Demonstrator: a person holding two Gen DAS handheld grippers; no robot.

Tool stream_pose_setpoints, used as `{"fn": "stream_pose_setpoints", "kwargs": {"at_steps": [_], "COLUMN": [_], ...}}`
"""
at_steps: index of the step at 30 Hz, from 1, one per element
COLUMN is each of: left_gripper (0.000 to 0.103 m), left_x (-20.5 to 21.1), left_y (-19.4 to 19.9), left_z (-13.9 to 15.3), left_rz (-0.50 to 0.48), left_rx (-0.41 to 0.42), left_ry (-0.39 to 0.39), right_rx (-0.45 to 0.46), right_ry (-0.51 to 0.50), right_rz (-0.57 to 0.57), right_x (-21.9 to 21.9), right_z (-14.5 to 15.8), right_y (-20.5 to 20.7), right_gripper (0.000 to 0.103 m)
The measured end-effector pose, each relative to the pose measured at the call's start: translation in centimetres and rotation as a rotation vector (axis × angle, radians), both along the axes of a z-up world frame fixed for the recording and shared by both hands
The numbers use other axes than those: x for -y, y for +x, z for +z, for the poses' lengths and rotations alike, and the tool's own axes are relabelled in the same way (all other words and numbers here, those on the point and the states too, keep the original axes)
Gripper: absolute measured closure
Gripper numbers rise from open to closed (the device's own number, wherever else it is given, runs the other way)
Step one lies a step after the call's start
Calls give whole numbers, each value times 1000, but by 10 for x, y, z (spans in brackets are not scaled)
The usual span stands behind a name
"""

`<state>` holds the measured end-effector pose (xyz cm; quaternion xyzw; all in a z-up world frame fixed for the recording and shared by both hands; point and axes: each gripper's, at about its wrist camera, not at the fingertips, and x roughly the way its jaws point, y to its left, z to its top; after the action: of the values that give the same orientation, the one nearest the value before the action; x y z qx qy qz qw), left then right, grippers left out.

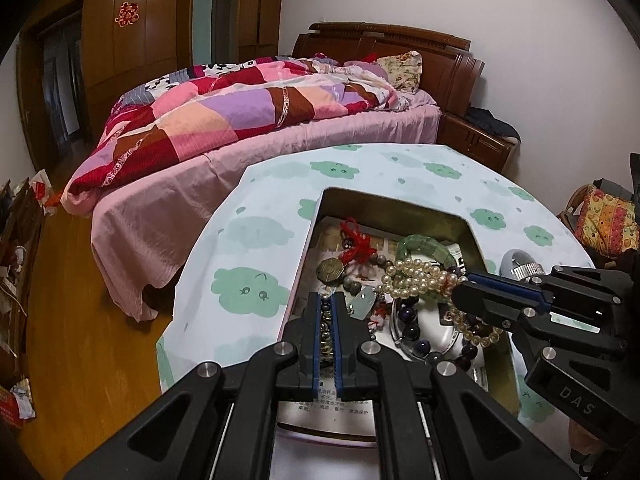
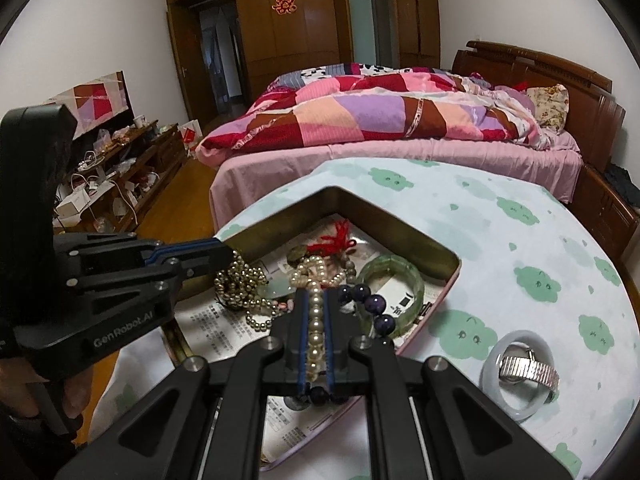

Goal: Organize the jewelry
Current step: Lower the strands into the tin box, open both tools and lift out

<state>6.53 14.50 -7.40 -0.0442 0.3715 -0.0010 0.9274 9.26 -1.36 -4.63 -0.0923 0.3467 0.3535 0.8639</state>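
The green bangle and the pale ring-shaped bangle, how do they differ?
The green bangle lies inside the metal tin among the beads; the pale bangle lies outside it on the cloud-print tablecloth. The green bangle is translucent mottled green, the pale bangle milky lavender-white. The pale bangle has a metal watch resting across it; the green bangle has dark purple beads over it. Both are rigid rings lying flat.

Tin box (image 2: 404, 240) on table (image 2: 520, 248), bed (image 2: 400, 160) behind. Jewelry heap in box: pearl strand (image 2: 316, 280), bangle (image 2: 394, 276). Watch (image 2: 528, 370) on table right of box.
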Motion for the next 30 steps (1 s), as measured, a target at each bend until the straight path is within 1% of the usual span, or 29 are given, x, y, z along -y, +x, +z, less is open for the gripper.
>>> {"fn": "stream_pose_setpoints", "kwargs": {"at_steps": [6, 13, 19, 21, 22, 23, 24, 25, 26, 28, 29, 30], "left_gripper": [99, 99, 99, 99, 98, 95, 92, 76, 60, 48, 43, 41], "left_x": [0, 8, 3, 3, 4, 5, 6, 7, 9, 12, 12, 14], "left_y": [-1, 0, -1, 0, 0, 0, 0, -1, -2, -6, -6, -8], "left_z": [-3, -6, -5, -5, -5, -3, -2, -1, 0, 4, 5, 7], "left_rz": [-5, -30, -10, -15, -15, -11, -10, -10, -6, -22, -19, -12], "left_rx": [-10, -21, -12, -16, -16, -16, -13, -9, -2, 26, 32, 38], "left_ry": [-11, 5, -5, -11, -6, 4, 9, 11, 16, -6, 1, 20], "right_rx": [-13, -33, -48, -49, -53, -56, -58, -58, -58, -52, -50, -49], "right_ry": [-13, -26, -31, -21, -17, -15, -12, -7, 0, -1, -2, -1], "right_rz": [4, 10, 15, 11, 10, 11, 9, 9, 10, 9, 10, 9], "right_x": [-2, -3, -1, 0, 1, 1, 2, 2, 4, 4, 4, 5], "right_z": [-5, -11, -16, -16, -16, -16, -16, -16, -15, -15, -15, -14], "right_y": [1, 3, 3, 3, 3, 3, 3, 3, 2, 0, 0, 0], "right_gripper": [94, 94, 93, 89, 85, 81, 72, 63, 61, 60, 60, 60]}}
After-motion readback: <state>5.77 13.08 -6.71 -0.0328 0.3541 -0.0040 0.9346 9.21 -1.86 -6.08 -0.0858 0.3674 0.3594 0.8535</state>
